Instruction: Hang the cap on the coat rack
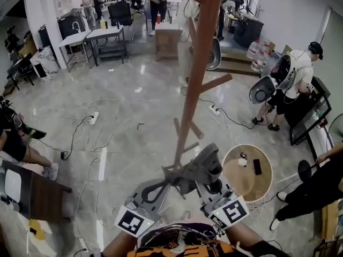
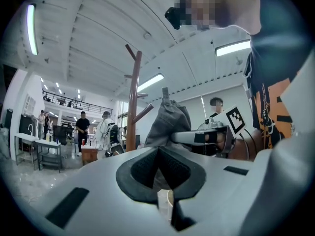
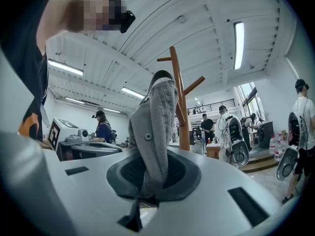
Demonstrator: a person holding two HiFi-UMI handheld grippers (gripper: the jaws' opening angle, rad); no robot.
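A grey cap [image 1: 199, 166] hangs between my two grippers, just in front of the wooden coat rack [image 1: 201, 63] and beside its low pegs. My left gripper [image 1: 170, 176] is shut on the cap's left edge; grey cloth shows between its pads [image 2: 158, 173]. My right gripper [image 1: 211, 186] is shut on the cap's right side. In the right gripper view the cap [image 3: 155, 127] rises upright out of the closed pads, with the coat rack [image 3: 181, 107] behind it. The left gripper view shows the cap [image 2: 167, 122] right of the rack's pole [image 2: 132, 107].
A round wooden table [image 1: 231, 180] with a phone on it stands close at the right. Cables and a power strip [image 1: 92, 118] lie on the tiled floor. A dark desk [image 1: 32, 194] and a seated person are at the left; people stand at the right.
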